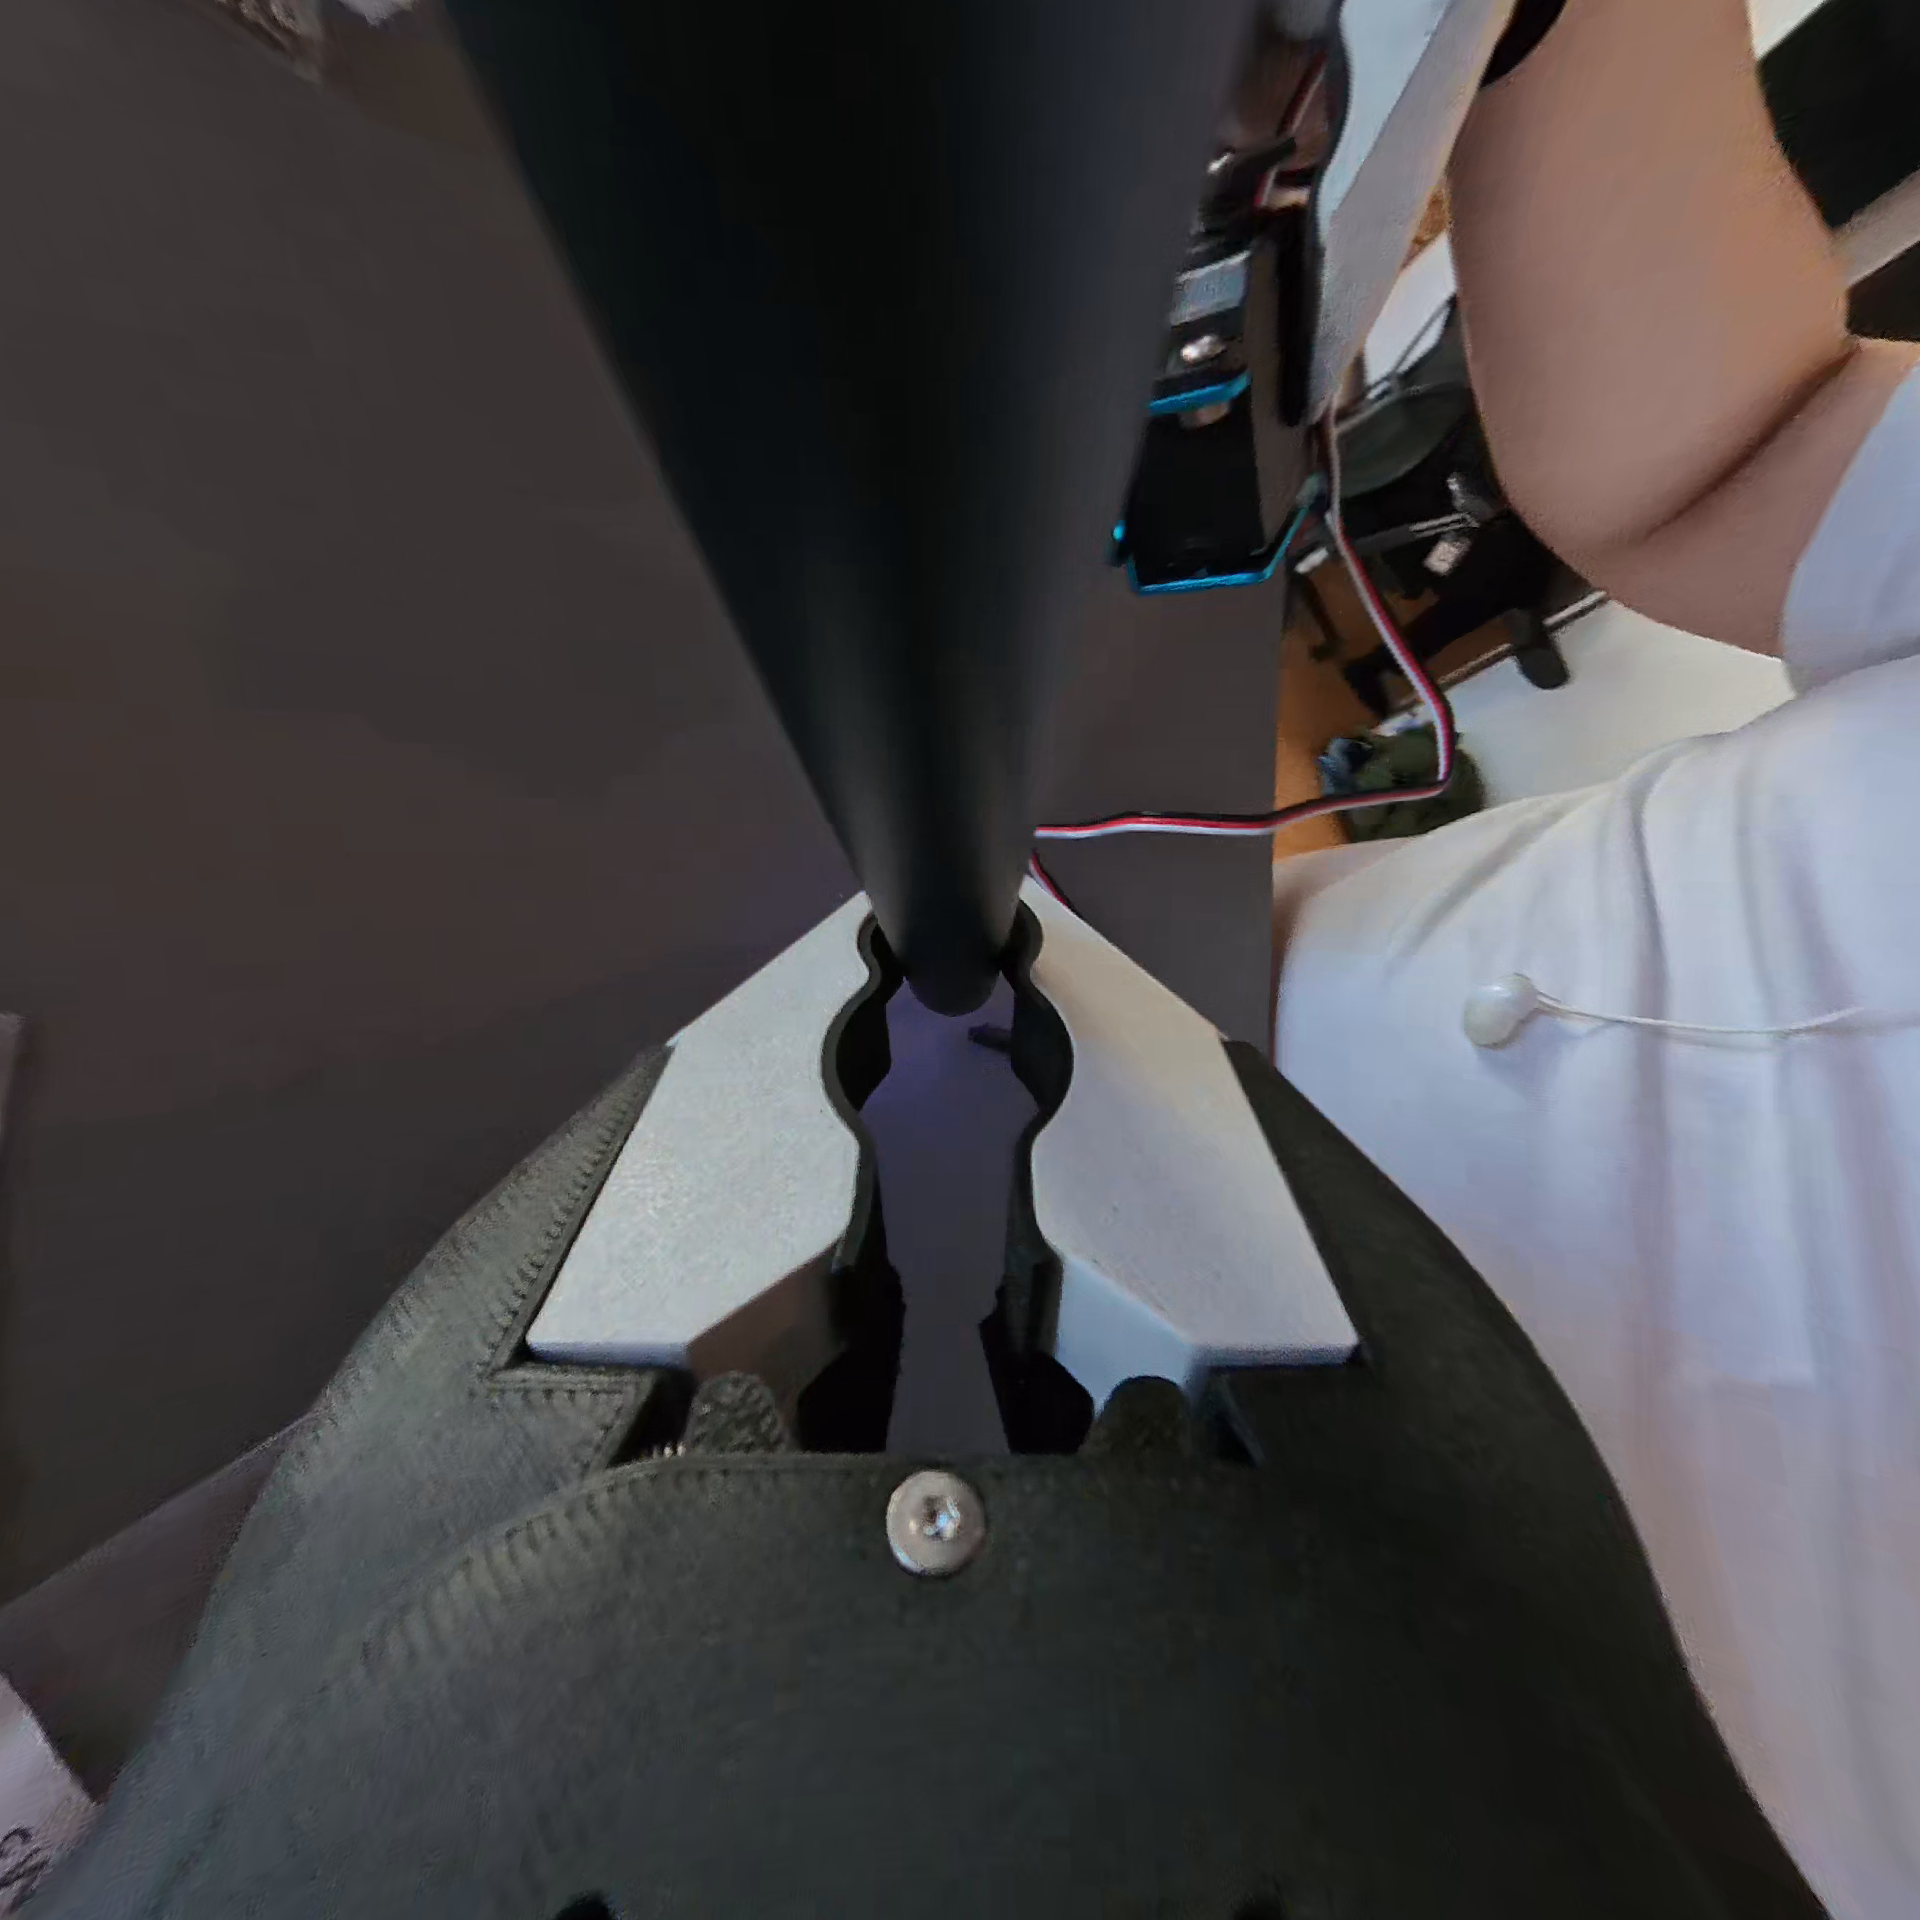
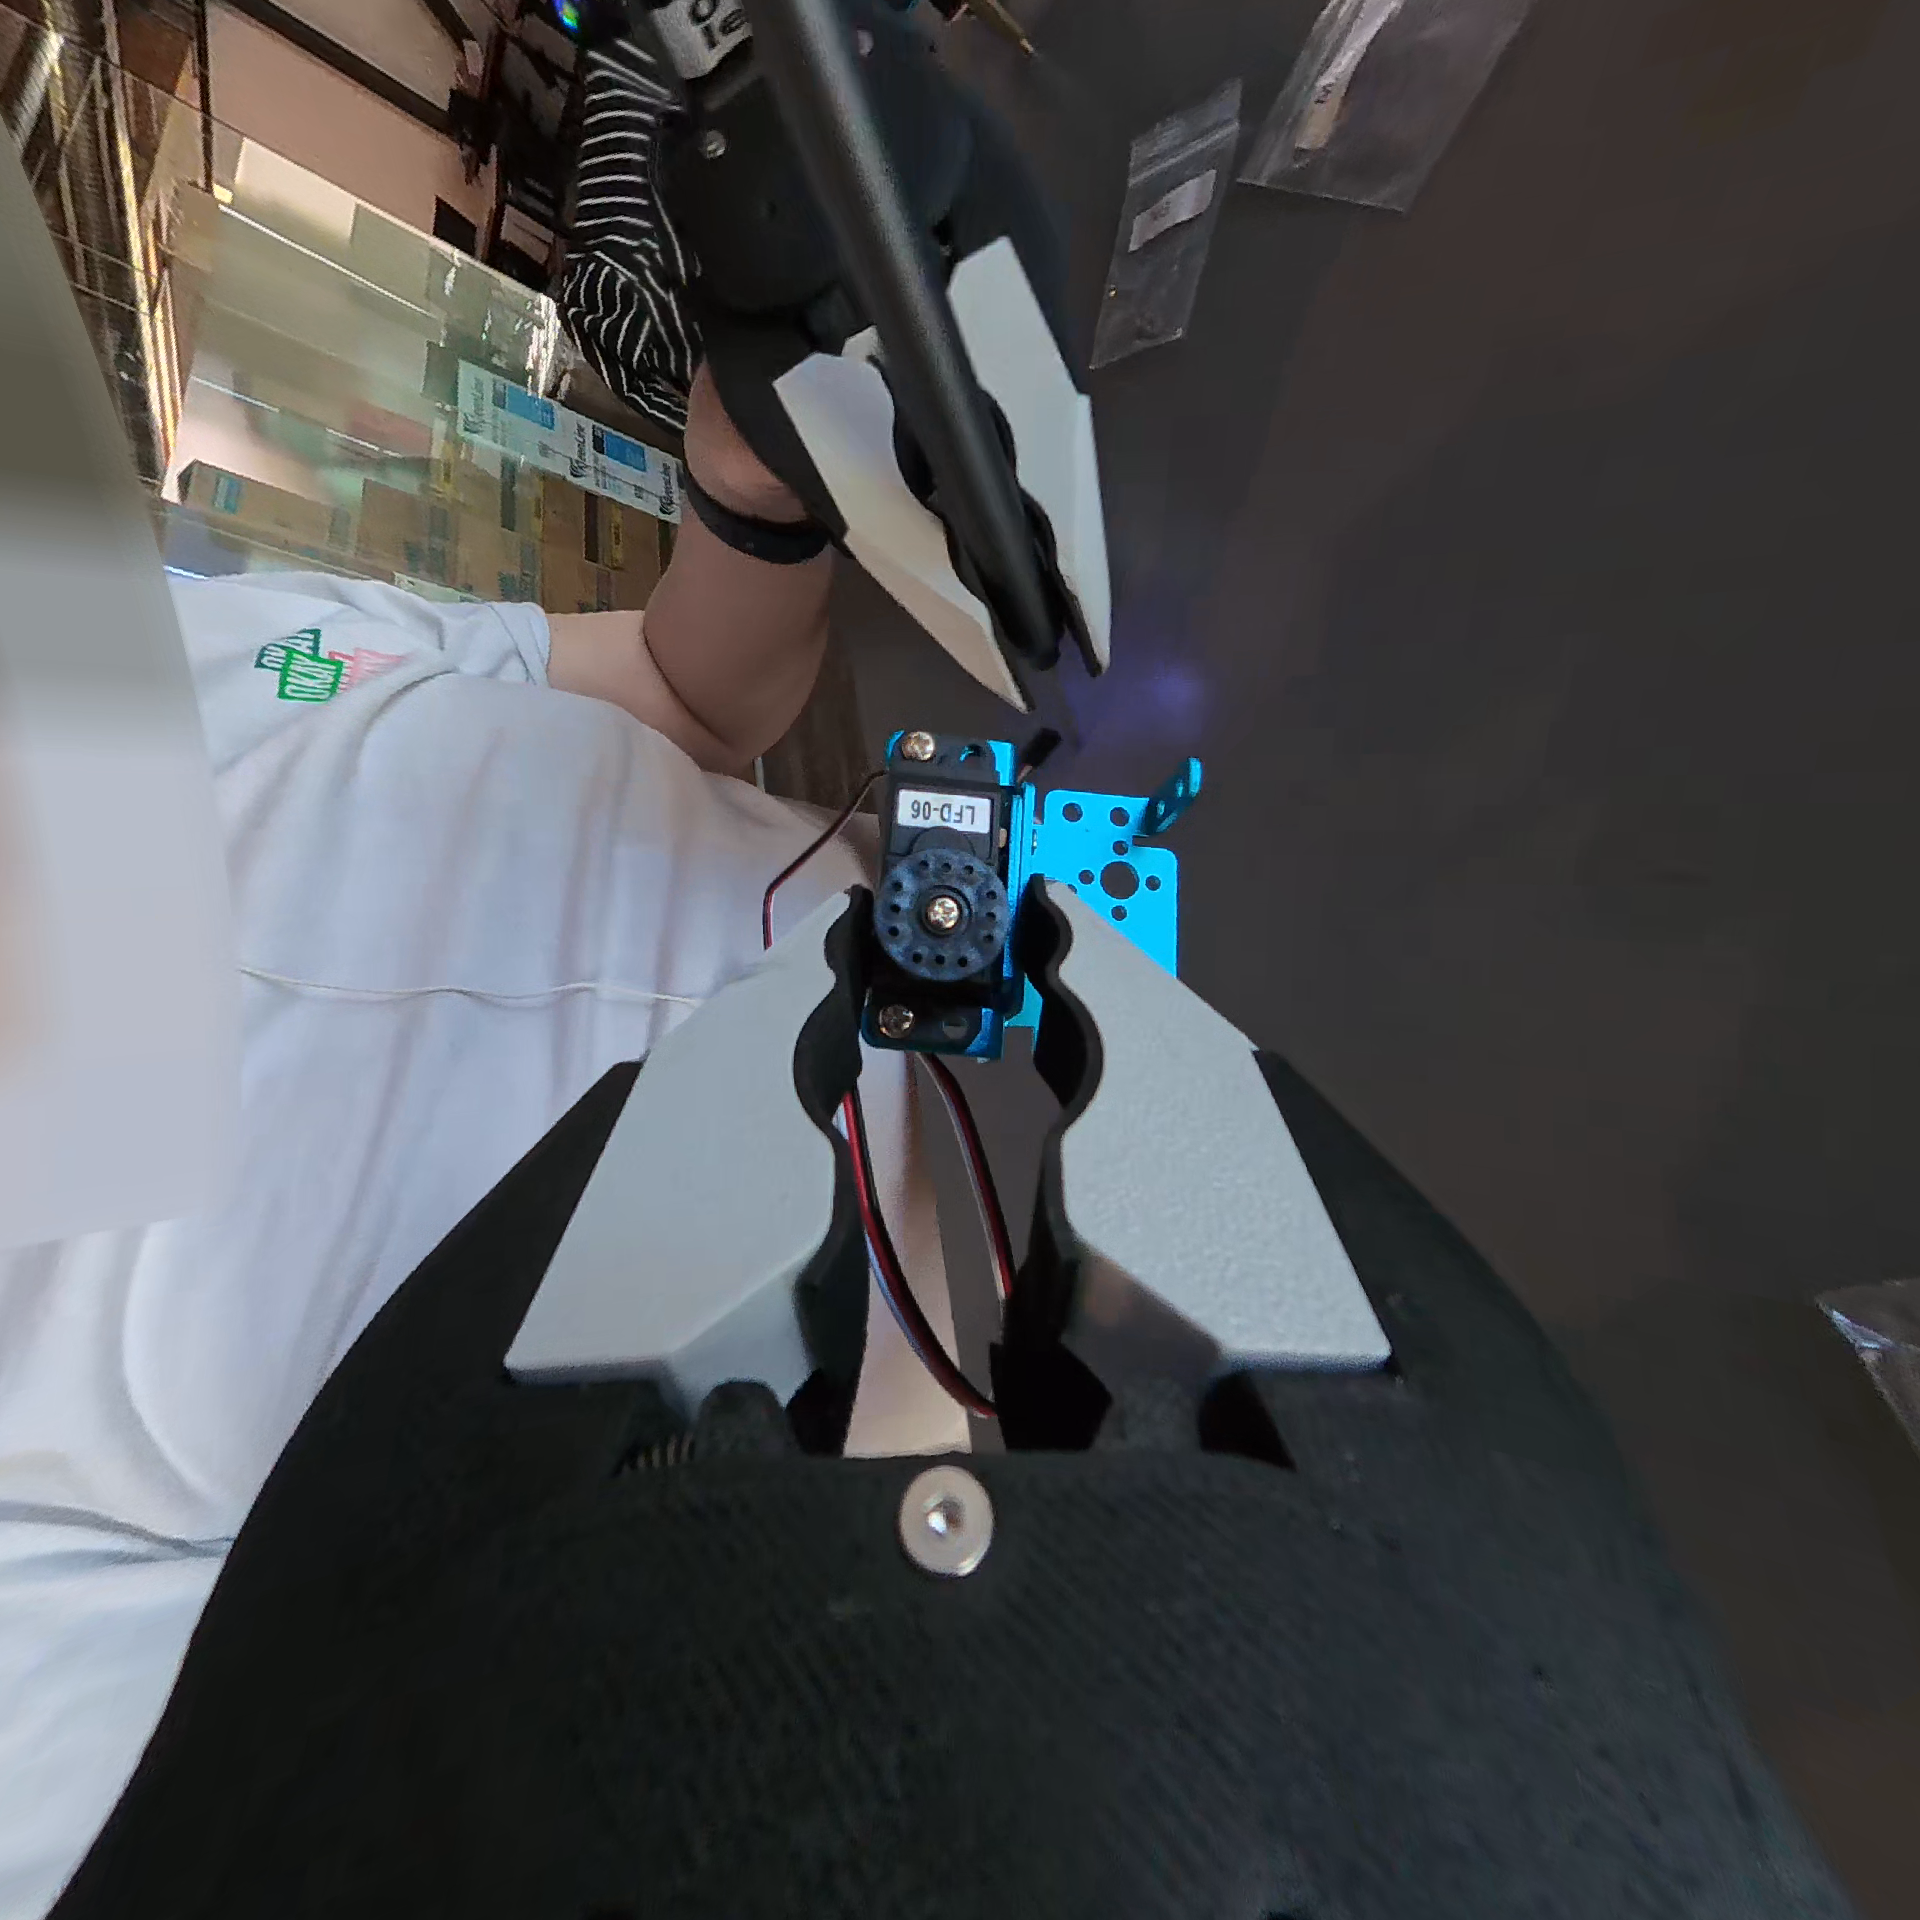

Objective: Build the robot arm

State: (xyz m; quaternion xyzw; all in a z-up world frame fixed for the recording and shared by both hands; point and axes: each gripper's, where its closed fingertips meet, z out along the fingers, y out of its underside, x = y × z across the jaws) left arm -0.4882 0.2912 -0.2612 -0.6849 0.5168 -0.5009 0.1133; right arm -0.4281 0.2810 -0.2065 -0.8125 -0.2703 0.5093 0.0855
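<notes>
My left gripper [image 1: 951,940] is shut on a long black tool shaft [image 1: 831,468] that runs away from its fingertips. In the right wrist view the left gripper [image 2: 1055,675] comes in from above, and the tool's tip ends just above the blue bracket. My right gripper [image 2: 945,935] is shut on a black servo [image 2: 938,831] mounted in a blue metal bracket [image 2: 1112,883], held above the dark table. The servo's red, white and black wire [image 2: 883,1195] hangs back between the right fingers. The servo and bracket also show in the left wrist view [image 1: 1205,488].
A dark table [image 2: 1558,727] lies behind, with small plastic bags at the back [image 2: 1174,218] and at the right edge [image 2: 1881,1351]. A person in a white shirt [image 2: 416,935] is close on the left. Stacked boxes [image 2: 540,468] stand far behind. The grippers' ends are close to 9 centimeters from one another.
</notes>
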